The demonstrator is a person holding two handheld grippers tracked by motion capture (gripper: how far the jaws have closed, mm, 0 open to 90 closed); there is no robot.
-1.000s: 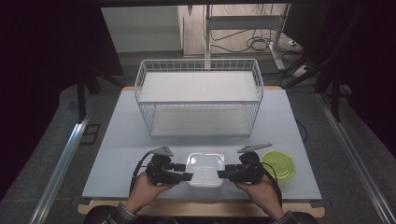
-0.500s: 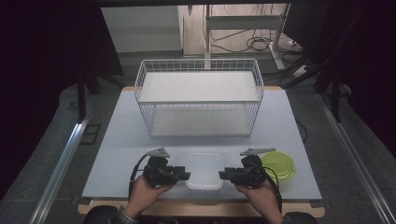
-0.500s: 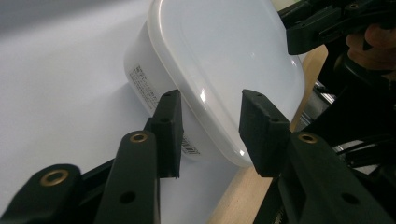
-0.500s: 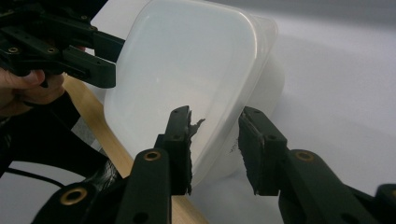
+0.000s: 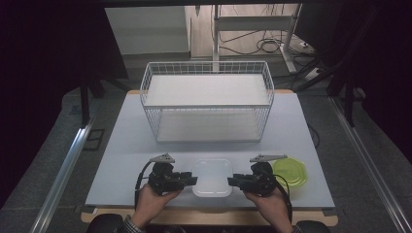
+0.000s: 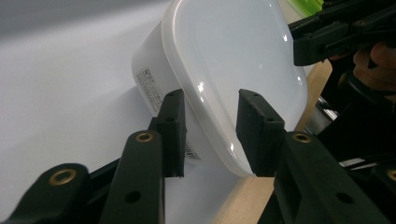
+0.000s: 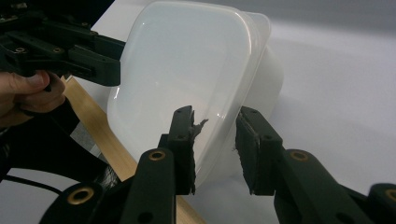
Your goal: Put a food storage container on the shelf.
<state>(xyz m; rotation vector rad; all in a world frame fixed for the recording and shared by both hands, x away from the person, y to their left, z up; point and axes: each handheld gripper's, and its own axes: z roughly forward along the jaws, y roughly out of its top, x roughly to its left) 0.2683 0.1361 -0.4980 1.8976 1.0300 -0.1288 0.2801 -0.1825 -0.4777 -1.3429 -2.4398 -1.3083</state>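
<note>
left gripper (image 5: 193,180) sits at the near edge of the table (image 5: 126,141), held in the person's left hand (image 5: 151,204), pointing right toward the white lidded container (image 5: 212,176). in the left gripper view (image 6: 210,135) its jaws are parted, one on each side of the container's (image 6: 224,60) lid rim, with small gaps visible; not clamped. right gripper (image 5: 231,181), in the right hand (image 5: 272,209), points left at the container's opposite side. in the right gripper view (image 7: 215,149) the jaws are likewise spread, straddling the lid edge of the container (image 7: 187,79); contact on the inner pad cannot be told.

container rests on the table between the two grippers, close to the front edge. a green lid (image 5: 289,171) lies flat just right of the right gripper. a white wire basket (image 5: 206,104) stands farther back, mid-table, well apart from the container.
</note>
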